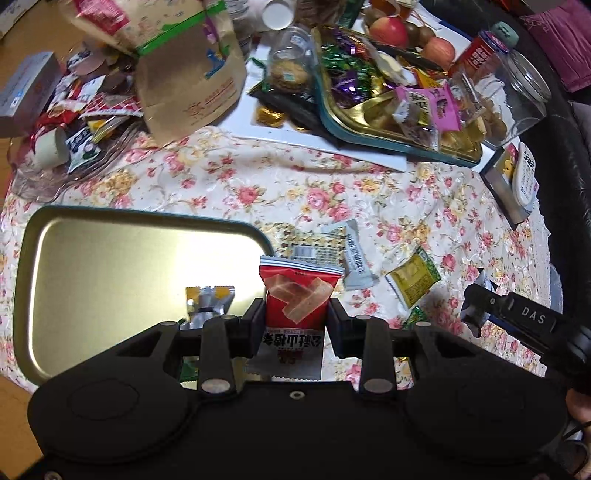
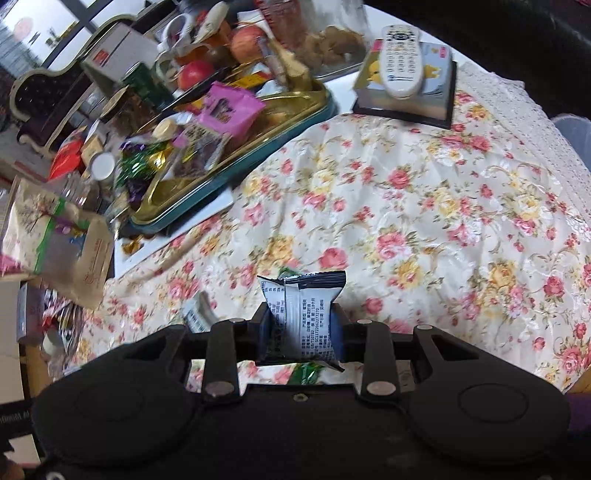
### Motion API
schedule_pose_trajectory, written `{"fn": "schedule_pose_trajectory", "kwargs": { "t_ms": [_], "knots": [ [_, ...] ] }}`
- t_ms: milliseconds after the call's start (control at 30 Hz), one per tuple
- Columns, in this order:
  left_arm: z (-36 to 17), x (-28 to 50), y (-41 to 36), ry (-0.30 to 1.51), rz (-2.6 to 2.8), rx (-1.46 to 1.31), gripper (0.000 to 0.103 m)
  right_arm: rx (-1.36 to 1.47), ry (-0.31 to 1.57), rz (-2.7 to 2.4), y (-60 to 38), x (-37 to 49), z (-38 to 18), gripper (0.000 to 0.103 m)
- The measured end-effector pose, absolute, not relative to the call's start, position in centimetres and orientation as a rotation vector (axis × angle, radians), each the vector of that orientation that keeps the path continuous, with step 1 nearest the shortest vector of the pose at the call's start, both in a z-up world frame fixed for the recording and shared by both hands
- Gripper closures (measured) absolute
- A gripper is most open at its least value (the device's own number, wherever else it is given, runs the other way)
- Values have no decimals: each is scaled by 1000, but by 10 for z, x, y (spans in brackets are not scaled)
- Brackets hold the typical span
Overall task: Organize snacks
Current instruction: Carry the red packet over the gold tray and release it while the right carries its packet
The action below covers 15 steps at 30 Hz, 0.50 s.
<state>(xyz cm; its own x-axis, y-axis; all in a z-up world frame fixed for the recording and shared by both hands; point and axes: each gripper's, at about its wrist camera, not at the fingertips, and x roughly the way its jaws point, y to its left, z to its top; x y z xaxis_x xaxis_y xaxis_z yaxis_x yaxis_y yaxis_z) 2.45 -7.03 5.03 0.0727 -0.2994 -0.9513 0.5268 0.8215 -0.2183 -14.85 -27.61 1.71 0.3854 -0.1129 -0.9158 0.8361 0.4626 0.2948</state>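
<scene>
My left gripper [image 1: 295,312] is shut on a red snack packet [image 1: 297,295] with wafer pictures, held above the right edge of a gold tin lid [image 1: 110,266] with a teal rim. A silver and yellow packet [image 1: 208,299] lies in that lid. My right gripper [image 2: 301,314] is shut on a dark blue and white snack packet [image 2: 303,314], held above the floral tablecloth [image 2: 424,221]. A grey packet [image 1: 354,258] and a yellow-green packet [image 1: 413,282] lie on the cloth to the right of the lid. The right gripper's body [image 1: 517,317] shows at the right edge of the left wrist view.
A teal and gold tin [image 1: 369,129] full of candy stands at the back, with apples [image 1: 388,27] behind it. A brown paper bag [image 1: 188,70] and a glass dish [image 1: 44,177] of wrappers are at the back left. A remote [image 2: 402,59] lies on a box.
</scene>
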Motion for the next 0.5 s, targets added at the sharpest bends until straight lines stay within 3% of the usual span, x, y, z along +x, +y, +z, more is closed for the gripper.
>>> {"fn": "schedule_pose_trajectory", "kwargs": {
  "t_ms": [500],
  "knots": [
    [42,62,10,1349,-468,153,60,711,1030,-488,-179,-74,36,69]
  ]
}}
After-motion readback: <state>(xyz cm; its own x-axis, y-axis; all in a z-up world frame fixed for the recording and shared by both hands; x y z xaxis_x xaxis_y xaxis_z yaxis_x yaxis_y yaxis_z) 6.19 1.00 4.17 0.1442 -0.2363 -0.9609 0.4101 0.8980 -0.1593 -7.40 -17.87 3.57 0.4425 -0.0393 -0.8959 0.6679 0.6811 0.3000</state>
